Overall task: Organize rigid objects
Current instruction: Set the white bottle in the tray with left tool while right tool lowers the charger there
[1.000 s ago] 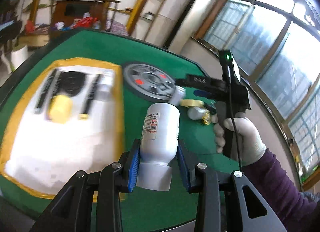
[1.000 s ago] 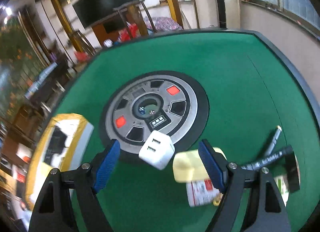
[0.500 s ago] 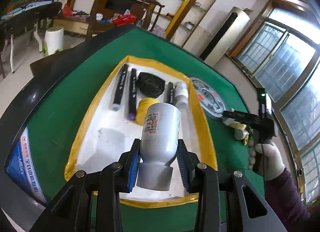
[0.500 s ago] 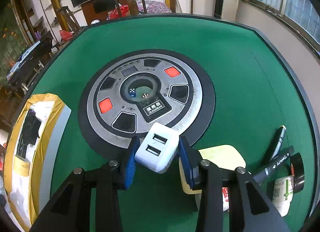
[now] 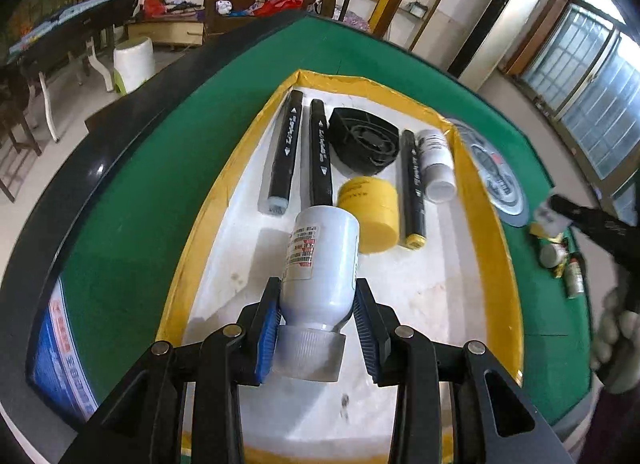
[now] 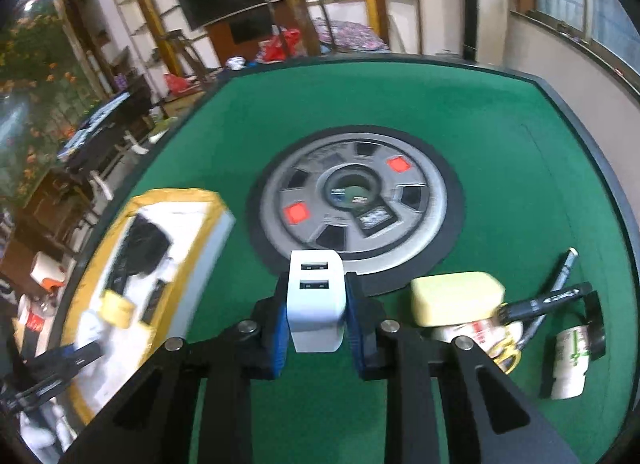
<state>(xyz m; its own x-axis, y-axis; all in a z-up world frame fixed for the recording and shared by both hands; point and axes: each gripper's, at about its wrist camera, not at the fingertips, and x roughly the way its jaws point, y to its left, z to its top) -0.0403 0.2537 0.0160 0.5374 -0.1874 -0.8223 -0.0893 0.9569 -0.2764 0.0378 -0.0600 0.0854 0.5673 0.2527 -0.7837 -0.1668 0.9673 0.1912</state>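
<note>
Two tools loaded: my left tool (image 5: 316, 322) grips the white bottle (image 5: 320, 260) by its neck above the yellow-rimmed tray (image 5: 492, 224), markers (image 5: 320, 152) just ahead. My right tool (image 6: 316, 322) is closing on the white USB charger (image 6: 316, 300), pads seemingly touching, with the yellow block (image 6: 456, 296) to its right on the green table (image 6: 520, 192).

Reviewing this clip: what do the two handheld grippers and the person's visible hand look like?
Both the left gripper and the right gripper are black, angular linkages with silver pivot bolts and ribbed blue pads. The hand at the left view's edge wears a white knit glove over a dark purple sleeve.
</note>
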